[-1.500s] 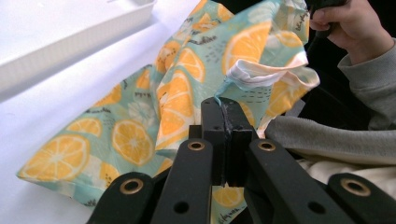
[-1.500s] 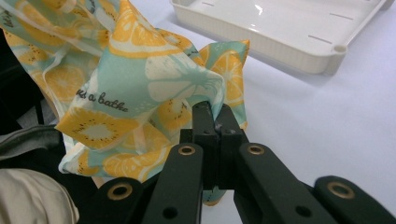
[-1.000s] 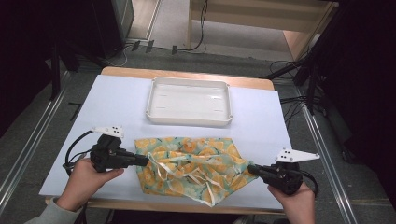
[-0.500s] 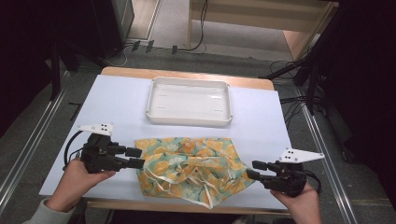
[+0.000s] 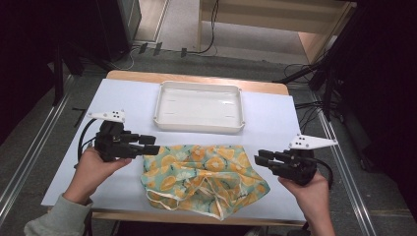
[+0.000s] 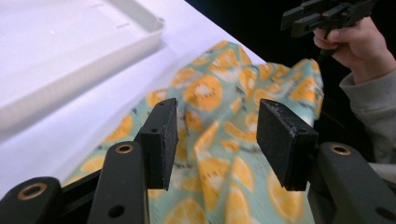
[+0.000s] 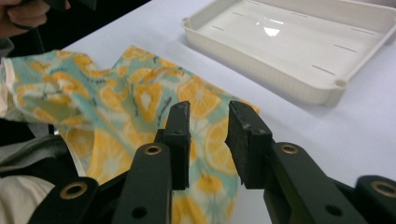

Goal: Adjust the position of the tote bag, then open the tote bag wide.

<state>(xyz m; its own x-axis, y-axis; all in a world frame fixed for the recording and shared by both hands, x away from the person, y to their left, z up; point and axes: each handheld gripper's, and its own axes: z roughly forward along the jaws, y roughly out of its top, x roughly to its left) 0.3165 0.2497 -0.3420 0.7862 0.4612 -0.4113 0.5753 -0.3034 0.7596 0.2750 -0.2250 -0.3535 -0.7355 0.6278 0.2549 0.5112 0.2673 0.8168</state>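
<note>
A teal cloth with an orange-slice print [image 5: 204, 177] lies crumpled on the white table near its front edge. My left gripper [image 5: 153, 146] hovers at the cloth's far left corner. In the left gripper view, that gripper [image 6: 217, 109] stands wide open above the cloth [image 6: 219, 88], holding nothing. My right gripper [image 5: 258, 159] sits just off the cloth's right edge. Seen from the right gripper view, the right gripper [image 7: 210, 109] is open with a narrower gap over the cloth [image 7: 140, 100], and nothing lies between its pads.
An empty white tray [image 5: 199, 127] stands behind the cloth at mid-table; it appears again as the tray [image 6: 70, 88] and the tray [image 7: 261, 81] in the gripper views. Bare white tabletop [image 5: 123, 93] lies left and right of it. Cables trail on the floor beyond.
Both grippers have moved a little away from the table's front edge, the left one also toward the cloth's far corner. The cloth lies much as before.
</note>
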